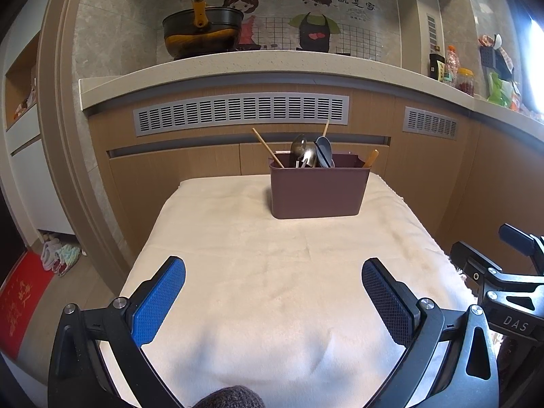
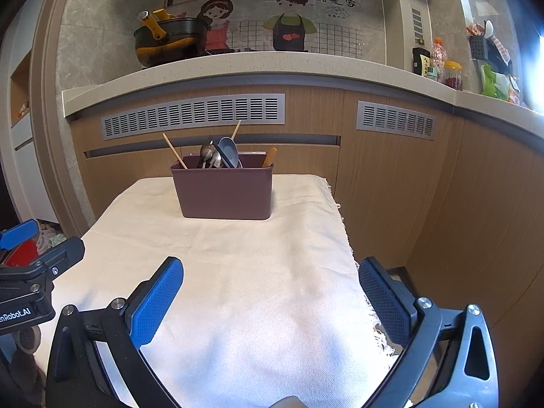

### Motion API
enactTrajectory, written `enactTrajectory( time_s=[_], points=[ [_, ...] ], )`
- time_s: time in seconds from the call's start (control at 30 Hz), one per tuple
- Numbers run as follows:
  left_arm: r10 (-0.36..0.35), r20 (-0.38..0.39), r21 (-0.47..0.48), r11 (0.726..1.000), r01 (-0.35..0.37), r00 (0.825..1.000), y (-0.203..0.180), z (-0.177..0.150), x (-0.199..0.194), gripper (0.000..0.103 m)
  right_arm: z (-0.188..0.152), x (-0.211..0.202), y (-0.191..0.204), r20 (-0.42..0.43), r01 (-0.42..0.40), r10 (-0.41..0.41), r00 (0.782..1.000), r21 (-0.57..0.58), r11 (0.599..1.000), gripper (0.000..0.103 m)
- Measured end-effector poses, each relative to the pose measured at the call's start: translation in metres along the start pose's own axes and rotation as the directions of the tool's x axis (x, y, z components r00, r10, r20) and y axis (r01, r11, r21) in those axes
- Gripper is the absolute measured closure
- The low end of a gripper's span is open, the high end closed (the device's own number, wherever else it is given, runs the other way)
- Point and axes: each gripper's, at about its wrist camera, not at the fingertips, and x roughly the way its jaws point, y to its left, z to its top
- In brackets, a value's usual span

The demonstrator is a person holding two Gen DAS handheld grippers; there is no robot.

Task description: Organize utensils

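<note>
A brown plastic utensil caddy (image 1: 318,190) (image 2: 224,192) stands at the far end of the cream cloth-covered table (image 1: 258,272) (image 2: 238,272). In it stand metal spoons (image 1: 301,151) (image 2: 208,156), a grey-blue spoon (image 1: 324,151) (image 2: 229,151), wooden chopsticks (image 1: 267,146) (image 2: 174,149) and a short wooden piece (image 1: 370,158) (image 2: 270,158). My left gripper (image 1: 273,273) is open and empty over the near part of the cloth. My right gripper (image 2: 270,272) is open and empty over the cloth's near right edge. Each gripper shows at the other view's side.
Behind the table run wooden cabinets with grey vents (image 1: 241,112) (image 2: 193,114) under a stone counter. A black and yellow pot (image 1: 200,32) (image 2: 166,42) sits on the counter, jars and bottles (image 1: 455,71) (image 2: 442,64) to the right. Slippers and a red mat (image 1: 20,302) lie on the floor at left.
</note>
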Motion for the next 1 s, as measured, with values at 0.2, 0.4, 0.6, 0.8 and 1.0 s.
enactTrajectory(
  time_s=[0.2, 0.4, 0.6, 0.8, 1.0],
  points=[
    [-0.001, -0.004, 0.000, 1.000, 0.001, 1.000, 0.0002, -0.0009, -0.0003, 0.000, -0.0002, -0.0014, 0.0000, 0.000, -0.002, 0.002, 1.000, 0.002, 1.000, 0.000],
    [-0.004, -0.012, 0.001, 1.000, 0.004, 1.000, 0.0006, -0.0010, 0.0025, 0.000, -0.0002, -0.0027, 0.0000, -0.002, -0.004, 0.004, 1.000, 0.004, 1.000, 0.000],
    [-0.002, -0.010, -0.006, 1.000, 0.002, 1.000, 0.0014, -0.0023, 0.0013, 0.000, -0.0008, -0.0034, -0.0013, 0.000, -0.003, 0.003, 1.000, 0.007, 1.000, 0.000],
    [-0.001, -0.014, 0.000, 1.000, 0.001, 1.000, 0.0000, -0.0027, 0.0012, 0.000, -0.0005, -0.0043, -0.0012, 0.002, -0.003, 0.003, 1.000, 0.011, 1.000, 0.000],
    [0.000, -0.017, 0.003, 1.000, 0.000, 1.000, -0.0006, -0.0043, 0.0011, 0.000, -0.0008, -0.0059, -0.0025, 0.005, -0.002, 0.002, 1.000, 0.010, 1.000, 0.000]
  ],
)
